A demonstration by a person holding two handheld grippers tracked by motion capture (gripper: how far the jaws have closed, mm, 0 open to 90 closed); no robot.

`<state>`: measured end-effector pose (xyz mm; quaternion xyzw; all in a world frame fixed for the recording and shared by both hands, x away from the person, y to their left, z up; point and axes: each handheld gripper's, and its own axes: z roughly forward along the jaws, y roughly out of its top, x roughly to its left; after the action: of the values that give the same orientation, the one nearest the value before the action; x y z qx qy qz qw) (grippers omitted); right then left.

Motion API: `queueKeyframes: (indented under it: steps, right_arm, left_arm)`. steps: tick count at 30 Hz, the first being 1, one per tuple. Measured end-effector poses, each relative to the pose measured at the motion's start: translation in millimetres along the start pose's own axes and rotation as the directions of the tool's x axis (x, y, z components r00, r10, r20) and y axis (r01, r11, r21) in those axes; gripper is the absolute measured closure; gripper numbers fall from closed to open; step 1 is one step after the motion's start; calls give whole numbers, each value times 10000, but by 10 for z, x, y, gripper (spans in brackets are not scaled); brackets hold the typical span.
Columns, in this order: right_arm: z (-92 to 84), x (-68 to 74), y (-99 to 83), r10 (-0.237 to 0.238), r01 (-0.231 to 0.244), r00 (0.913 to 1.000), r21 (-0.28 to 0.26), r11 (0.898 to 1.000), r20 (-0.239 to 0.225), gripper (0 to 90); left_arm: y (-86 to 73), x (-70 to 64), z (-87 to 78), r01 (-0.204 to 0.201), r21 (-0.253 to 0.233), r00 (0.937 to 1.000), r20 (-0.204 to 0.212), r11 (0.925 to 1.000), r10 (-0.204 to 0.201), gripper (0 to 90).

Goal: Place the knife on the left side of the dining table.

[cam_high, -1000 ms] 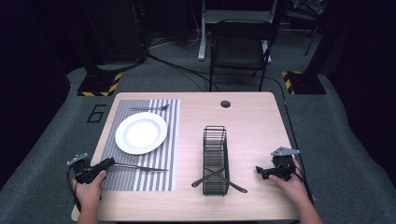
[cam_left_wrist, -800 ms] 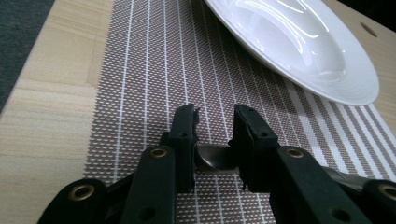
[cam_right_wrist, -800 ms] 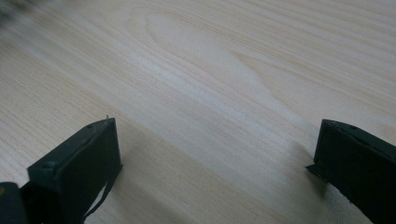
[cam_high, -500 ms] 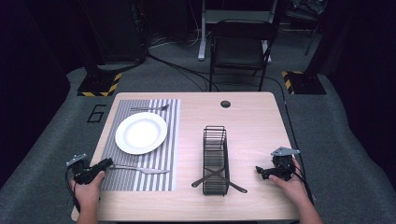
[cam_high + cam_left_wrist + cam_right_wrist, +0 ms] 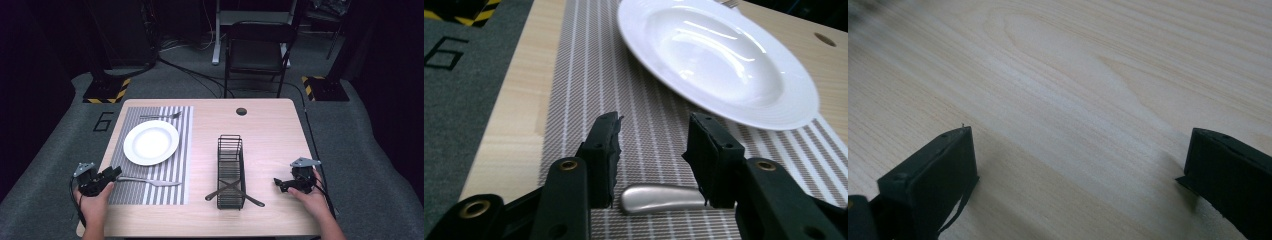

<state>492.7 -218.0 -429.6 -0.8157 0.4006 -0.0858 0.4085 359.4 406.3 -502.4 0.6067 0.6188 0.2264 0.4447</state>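
Pale wood grain with a smooth matt finish is seen on the table [image 5: 1088, 75] under the right gripper [image 5: 1080, 175]. Ahead of the left gripper [image 5: 654, 150], a woven, ribbed cloth-like placemat [image 5: 589, 75] is laid, and a glossy white ceramic-looking plate [image 5: 719, 60] sits on it. Brushed, satiny metal is shown on the utensil handle [image 5: 659, 199] between the matt black plastic jaws.

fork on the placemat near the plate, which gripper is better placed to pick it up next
Left. The left gripper has its open jaws on either side of the fork handle on the placemat. The right gripper sits past the wire rack, open over bare table.
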Motion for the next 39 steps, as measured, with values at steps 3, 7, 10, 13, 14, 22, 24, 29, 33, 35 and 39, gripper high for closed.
queueKeyframes:
  steps: [3,7,10,13,14,22,24,29,33,35,39]
  right_arm:
    - [0,0,0,-5,5,10000,-4,10000,3,0]
    - [0,0,0,-5,5,10000,-3,10000,2,0]
    - [0,0,0,-2,2,10000,3,10000,1,0]
    - [0,0,0,-3,3,10000,-2,10000,2,0]
    - [0,0,0,2,-2,10000,1,10000,2,0]
    - [0,0,0,-4,4,10000,-1,10000,-2,0]
    - [0,0,0,-5,5,10000,-4,10000,1,0]
    - [0,0,0,-1,1,10000,1,10000,0,0]
    - [0,0,0,-8,8,10000,-8,10000,3,0]
    - [0,0,0,-2,2,10000,-1,10000,4,0]
    - [0,0,0,-1,1,10000,-4,10000,-3,0]
  left_arm:
    - [30,-106,-10,-90,-161,9996,253,9998,94,517]
    - [64,-206,-25,-375,-92,9978,536,9993,379,512]
    - [75,-266,-23,-514,-132,9961,715,9986,522,506]
    - [79,-318,-20,-535,-81,9945,897,9985,540,497]
    - [80,-334,-14,-584,-96,9938,945,9982,590,494]
    - [55,-490,57,-1016,213,9862,1336,9946,979,490]
    - [49,-530,80,-1113,265,9841,1419,9934,1064,489]
    - [21,-615,134,-1437,477,9779,1603,9885,1345,484]
    - [3,-688,167,-1673,638,9718,1790,9838,1536,481]
    - [-5,-718,186,-1776,655,9691,1853,9819,1629,481]
    - [-33,-794,244,-2039,807,9631,1953,9756,1852,479]
